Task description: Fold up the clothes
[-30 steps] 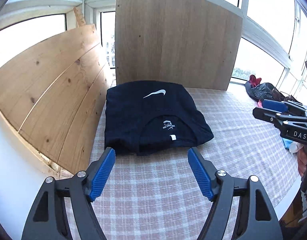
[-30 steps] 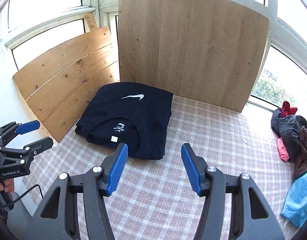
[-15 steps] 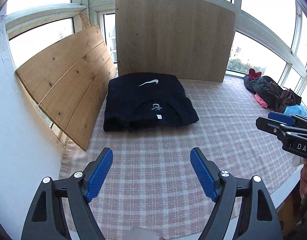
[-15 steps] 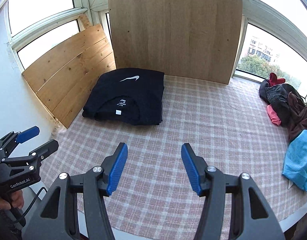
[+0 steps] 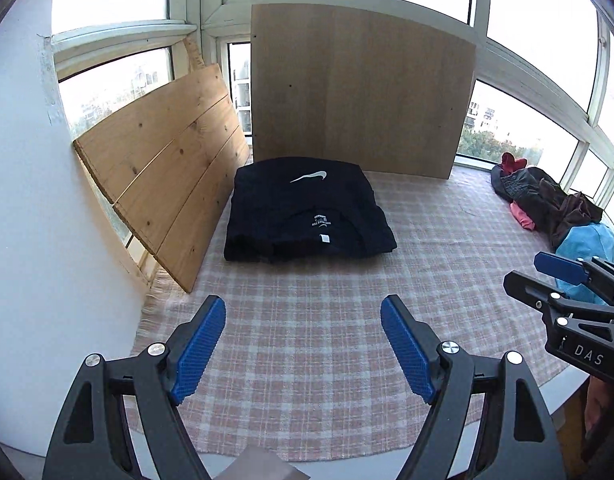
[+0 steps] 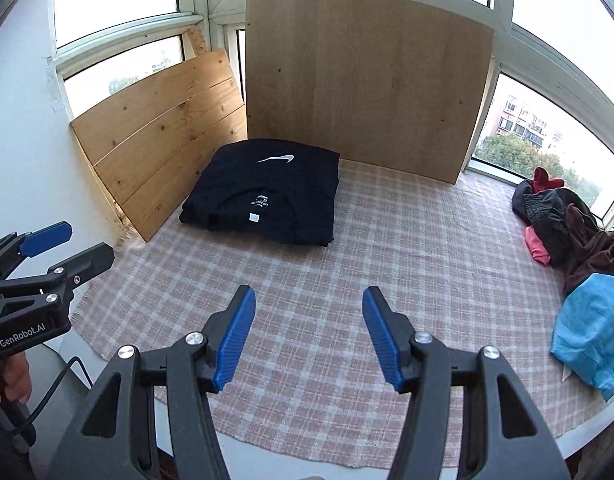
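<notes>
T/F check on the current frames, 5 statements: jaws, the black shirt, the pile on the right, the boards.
1. Both grippers have their jaws open and empty. True: left gripper and right gripper hold nothing.
2. The black shirt lies spread out flat and unfolded. False: it is folded into a compact rectangle, logo up.
3. The folded shirt sits at the far left of the checked cloth, near the wooden boards. True.
4. The blue garment is folded on top of the black shirt. False: it lies at the right edge, by the unfolded clothes pile.
5. The left gripper is clamped on the shirt's collar. False: it is short of the shirt, apart from it.
</notes>
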The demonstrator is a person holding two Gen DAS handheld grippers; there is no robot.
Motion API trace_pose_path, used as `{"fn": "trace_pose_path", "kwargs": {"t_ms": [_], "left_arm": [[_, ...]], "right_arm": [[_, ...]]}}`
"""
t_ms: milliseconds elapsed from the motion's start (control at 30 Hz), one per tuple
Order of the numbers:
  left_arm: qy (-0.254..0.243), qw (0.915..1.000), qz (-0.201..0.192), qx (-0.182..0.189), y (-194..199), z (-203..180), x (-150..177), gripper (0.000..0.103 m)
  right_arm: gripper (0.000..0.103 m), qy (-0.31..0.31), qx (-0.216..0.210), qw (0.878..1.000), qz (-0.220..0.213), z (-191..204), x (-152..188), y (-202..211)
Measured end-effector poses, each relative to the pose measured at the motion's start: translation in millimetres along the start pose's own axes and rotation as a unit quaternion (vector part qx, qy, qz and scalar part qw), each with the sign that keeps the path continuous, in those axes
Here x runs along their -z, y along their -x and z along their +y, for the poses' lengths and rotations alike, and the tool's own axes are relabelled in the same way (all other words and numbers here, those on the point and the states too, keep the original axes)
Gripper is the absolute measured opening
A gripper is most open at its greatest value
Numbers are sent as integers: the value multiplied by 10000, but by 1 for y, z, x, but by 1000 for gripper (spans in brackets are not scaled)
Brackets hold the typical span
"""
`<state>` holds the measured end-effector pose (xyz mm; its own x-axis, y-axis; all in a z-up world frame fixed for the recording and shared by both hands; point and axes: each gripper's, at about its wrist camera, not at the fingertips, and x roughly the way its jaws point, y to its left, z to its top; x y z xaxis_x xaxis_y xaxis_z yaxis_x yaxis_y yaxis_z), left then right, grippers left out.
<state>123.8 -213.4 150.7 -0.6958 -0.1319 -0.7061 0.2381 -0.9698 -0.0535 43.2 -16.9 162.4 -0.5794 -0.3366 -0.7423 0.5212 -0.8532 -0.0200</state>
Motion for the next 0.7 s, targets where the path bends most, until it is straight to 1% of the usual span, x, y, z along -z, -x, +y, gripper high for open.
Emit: {"fn": "trace_pose_path", "kwargs": {"t_ms": [100,300,400,700], "left_arm": [[17,10000,10,67,5,-1,0,79],[-265,9996,-81,-66,14,-16,6,79],[-367,9993,-84,-72,15,-22,6,79],[-327,9993,-153,-36,19,-23,3,79]], "right_arm": [[55,-16,-24,10000,-18,0,1,4],[55,-120,54,9999,-77,-6,5,9],[55,-222,76,9997,-62,-13,7,9],[55,-230,76,9997,-96,-13,7,12]]}}
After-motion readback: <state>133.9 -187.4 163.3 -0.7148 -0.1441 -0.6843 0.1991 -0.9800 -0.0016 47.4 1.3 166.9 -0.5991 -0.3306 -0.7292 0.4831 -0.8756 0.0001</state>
